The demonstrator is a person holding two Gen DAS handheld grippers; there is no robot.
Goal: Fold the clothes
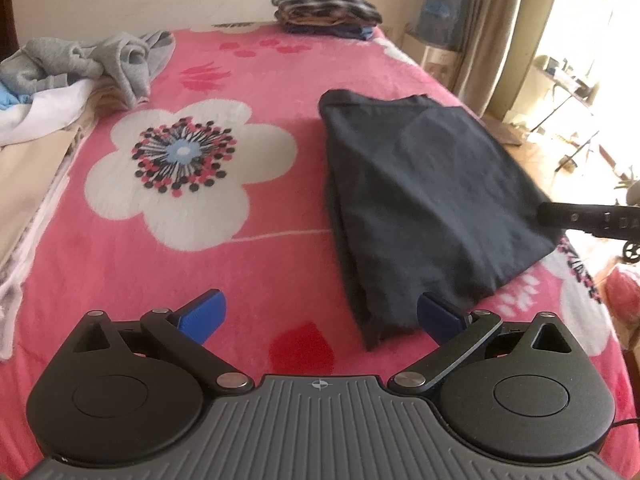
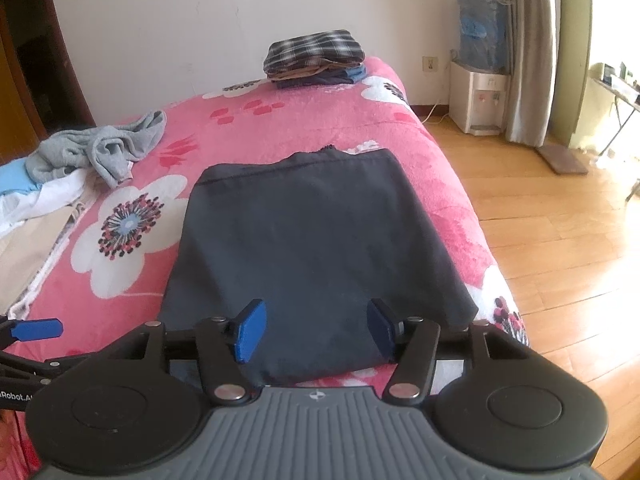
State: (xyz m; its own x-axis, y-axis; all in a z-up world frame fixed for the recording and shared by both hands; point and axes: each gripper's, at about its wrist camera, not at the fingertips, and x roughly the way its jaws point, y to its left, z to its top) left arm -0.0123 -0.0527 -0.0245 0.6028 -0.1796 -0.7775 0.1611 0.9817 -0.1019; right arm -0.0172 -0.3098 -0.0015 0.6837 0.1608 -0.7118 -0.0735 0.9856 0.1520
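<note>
A dark navy garment lies folded into a rough rectangle on the pink floral bedspread; it also shows in the right wrist view. My left gripper is open and empty, just off the garment's near left corner. My right gripper is open over the garment's near edge, with cloth between the blue fingers but not clamped. A right gripper finger shows at the garment's right edge. One blue left gripper fingertip shows at far left.
A heap of unfolded clothes, grey on top, lies at the bed's left side. A stack of folded clothes topped by plaid sits at the far end. Wooden floor and a water dispenser are to the right.
</note>
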